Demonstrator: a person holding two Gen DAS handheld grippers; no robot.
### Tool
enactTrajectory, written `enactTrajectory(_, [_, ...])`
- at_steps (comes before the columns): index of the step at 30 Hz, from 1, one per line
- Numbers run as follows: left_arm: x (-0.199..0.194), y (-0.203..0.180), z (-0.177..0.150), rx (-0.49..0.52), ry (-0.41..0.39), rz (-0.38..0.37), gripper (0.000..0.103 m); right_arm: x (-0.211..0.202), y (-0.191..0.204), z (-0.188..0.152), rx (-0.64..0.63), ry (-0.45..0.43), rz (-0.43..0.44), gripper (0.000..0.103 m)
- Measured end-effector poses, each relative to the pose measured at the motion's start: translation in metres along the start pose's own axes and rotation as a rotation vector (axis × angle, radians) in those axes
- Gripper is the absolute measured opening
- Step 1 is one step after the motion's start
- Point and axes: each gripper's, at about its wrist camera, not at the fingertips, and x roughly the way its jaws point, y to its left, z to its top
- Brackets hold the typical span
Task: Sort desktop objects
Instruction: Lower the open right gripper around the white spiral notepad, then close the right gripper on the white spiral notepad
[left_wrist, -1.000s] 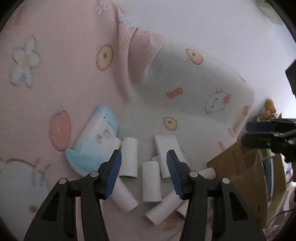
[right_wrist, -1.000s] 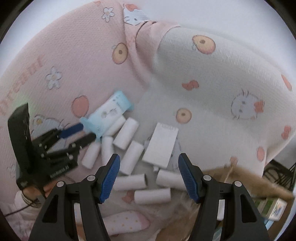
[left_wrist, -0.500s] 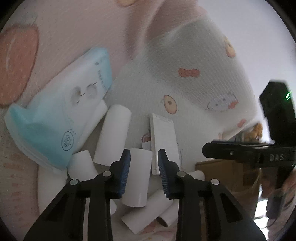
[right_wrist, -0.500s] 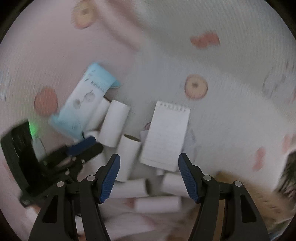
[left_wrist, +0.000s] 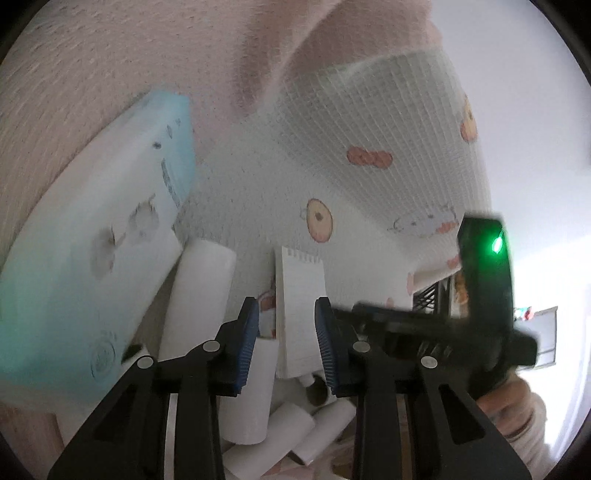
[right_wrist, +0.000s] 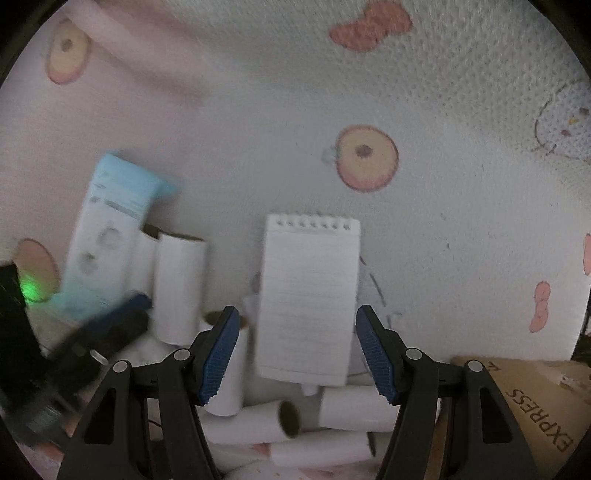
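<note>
Right wrist view: the right gripper (right_wrist: 293, 350) hangs open over a spiral notepad (right_wrist: 308, 299), its blue pads either side of the pad's near end without touching. White paper tubes (right_wrist: 179, 284) lie left of and nearer than the notepad, beside a blue-and-white pack (right_wrist: 105, 236) on the printed blanket (right_wrist: 424, 110). Left wrist view: the left gripper (left_wrist: 284, 343) is half open, nothing clamped, above an upright tube (left_wrist: 251, 391).

The tissue pack (left_wrist: 85, 280) runs off the left wrist view at 9 o'clock, its print too blurred to read; the left claw (right_wrist: 122, 325) is motion-smeared.
</note>
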Motion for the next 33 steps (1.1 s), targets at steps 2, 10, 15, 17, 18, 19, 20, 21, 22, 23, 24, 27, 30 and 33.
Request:
enactTrajectory(2, [0.002, 0.006, 0.008, -0.045, 0.014, -0.008, 0.041, 0.003, -0.002, -0.001, 0.016, 0.012, 0.014, 0.063])
enactTrajectory(10, [0.042, -0.006, 0.012, -0.075, 0.15, -0.081, 0.048, 0.016, 0.01, 0.003, -0.02, 0.015, -0.015, 0.067])
enactTrajectory(15, [0.067, -0.007, 0.021, -0.053, 0.201, -0.028, 0.048, 0.032, 0.011, 0.005, 0.0, 0.045, -0.017, 0.068])
enactTrajectory(17, [0.078, -0.003, 0.024, -0.072, 0.242, -0.022, 0.046, 0.036, 0.011, 0.005, 0.008, 0.048, -0.017, 0.068])
enactTrajectory(18, [0.084, 0.0, 0.025, -0.089, 0.259, -0.024, 0.045, 0.037, 0.013, 0.005, -0.002, 0.048, -0.021, 0.068])
enactTrajectory(19, [0.087, 0.002, 0.026, -0.097, 0.263, -0.016, 0.039, 0.038, 0.014, 0.006, -0.007, 0.047, -0.023, 0.069])
enactTrajectory(20, [0.088, 0.001, 0.026, -0.093, 0.262, -0.014, 0.035, 0.038, 0.016, 0.007, -0.012, 0.042, -0.024, 0.069])
enactTrajectory(21, [0.089, -0.001, 0.027, -0.081, 0.262, -0.016, 0.035, 0.037, 0.017, 0.008, -0.013, 0.036, -0.022, 0.07])
enactTrajectory(22, [0.09, -0.005, 0.027, -0.073, 0.264, -0.021, 0.035, 0.037, 0.018, 0.009, -0.016, 0.028, -0.02, 0.07])
enactTrajectory(23, [0.092, -0.008, 0.027, -0.069, 0.269, -0.023, 0.035, 0.037, 0.018, 0.01, -0.016, 0.024, -0.023, 0.07])
enactTrajectory(24, [0.095, -0.011, 0.026, -0.059, 0.277, -0.02, 0.035, 0.037, 0.019, 0.012, -0.014, 0.022, -0.032, 0.071])
enactTrajectory(27, [0.106, -0.018, 0.029, -0.034, 0.285, 0.017, 0.035, 0.041, 0.015, 0.014, 0.013, 0.032, -0.032, 0.071])
enactTrajectory(30, [0.114, -0.024, 0.029, -0.009, 0.291, 0.041, 0.034, 0.046, 0.009, 0.014, 0.075, 0.053, 0.022, 0.071])
enactTrajectory(33, [0.119, -0.03, 0.033, -0.001, 0.323, 0.074, 0.034, 0.049, 0.006, 0.015, 0.11, 0.062, 0.058, 0.071])
